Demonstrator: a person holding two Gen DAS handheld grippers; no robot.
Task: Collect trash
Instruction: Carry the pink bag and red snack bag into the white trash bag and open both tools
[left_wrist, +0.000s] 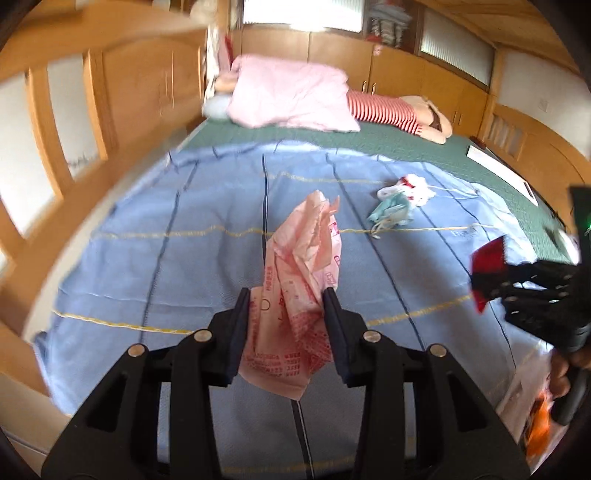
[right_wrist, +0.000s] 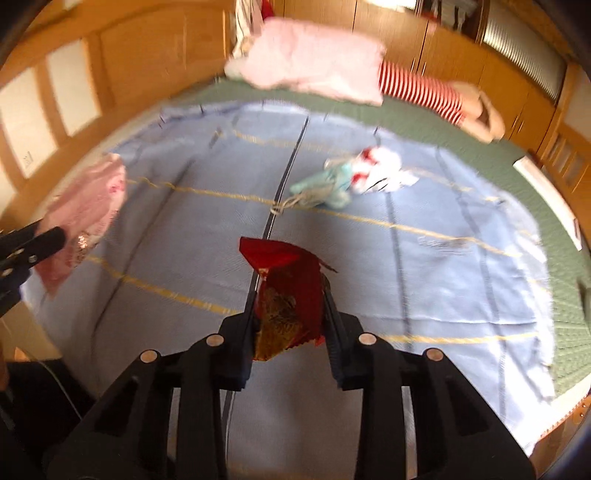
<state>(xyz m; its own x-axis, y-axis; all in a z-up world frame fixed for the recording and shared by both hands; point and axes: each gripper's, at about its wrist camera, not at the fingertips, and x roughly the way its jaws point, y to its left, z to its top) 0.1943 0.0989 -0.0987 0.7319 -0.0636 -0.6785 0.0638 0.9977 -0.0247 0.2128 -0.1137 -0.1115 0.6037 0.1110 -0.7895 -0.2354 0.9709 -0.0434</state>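
My left gripper (left_wrist: 288, 295) is shut on a crumpled pink plastic bag (left_wrist: 303, 273) with red print, held above the blue sheet (left_wrist: 147, 266). The bag also shows at the left of the right wrist view (right_wrist: 86, 206). My right gripper (right_wrist: 290, 284) is shut on a red snack wrapper (right_wrist: 288, 291) above the sheet; the wrapper also shows at the right of the left wrist view (left_wrist: 487, 266). A pile of teal and white-red trash (left_wrist: 399, 201) lies on the sheet farther back, also in the right wrist view (right_wrist: 354, 175).
The blue sheet covers a green bed (left_wrist: 406, 142). A pink blanket (left_wrist: 291, 94) and a striped pillow (left_wrist: 388, 110) lie at the bed's far end. Wooden wardrobes (left_wrist: 140, 88) line the walls. A white bag with orange inside (left_wrist: 535, 413) sits at lower right.
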